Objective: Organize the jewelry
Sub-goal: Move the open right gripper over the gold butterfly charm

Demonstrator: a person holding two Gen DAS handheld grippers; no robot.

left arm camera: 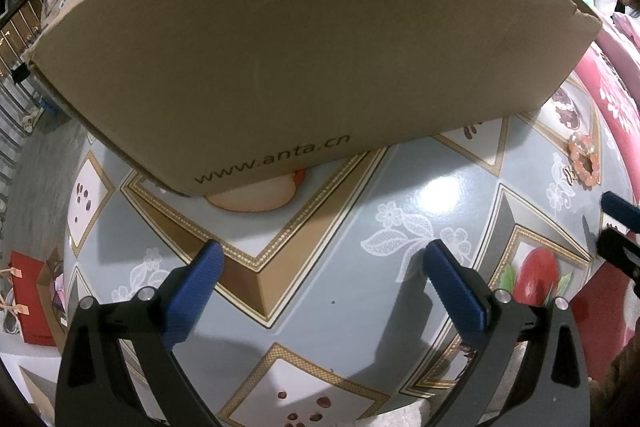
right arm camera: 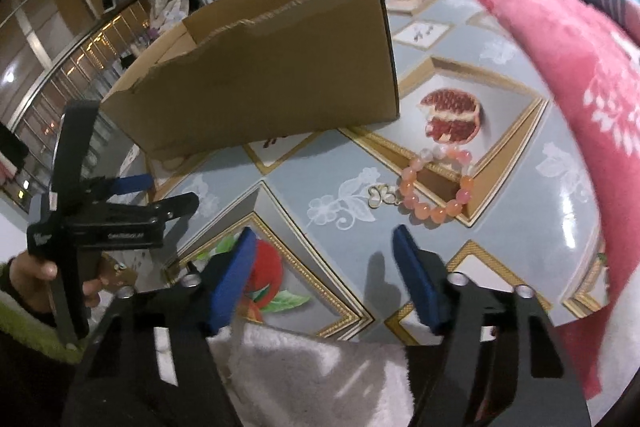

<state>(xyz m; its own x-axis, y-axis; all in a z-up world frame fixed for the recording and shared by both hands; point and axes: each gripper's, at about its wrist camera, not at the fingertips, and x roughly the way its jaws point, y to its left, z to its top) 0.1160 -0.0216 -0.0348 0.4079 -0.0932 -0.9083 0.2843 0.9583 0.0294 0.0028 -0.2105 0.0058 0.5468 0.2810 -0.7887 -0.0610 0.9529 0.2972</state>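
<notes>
Approach step, by my reading: right gripper (right arm camera: 322, 259) jaws part-open and empty, aimed at the orange bead bracelet (right arm camera: 438, 183) lying on the table (right arm camera: 304, 179) near its blanket-side edge, apart from the cardboard box (right arm camera: 260, 75); left gripper (left arm camera: 322, 267) wide, empty; next, close on beads.

The shiny table (right arm camera: 304, 179) with fruit pictures holds a brown box (right arm camera: 280, 75) at 11 o'clock, a pink bead bracelet (right arm camera: 436, 187) at 3 o'clock.

Indoor light dimmish, coming from overhead. Glare spot shining on tablecloth (left arm camera: 440, 187) at 3 o'clock of box (left arm camera: 280, 67). Soft shadows falling under box, fingers. Fisheye bending edges, corners vignetting black. Blanket (right arm camera: 560, 67) blurring at 2 o'clock.
</notes>
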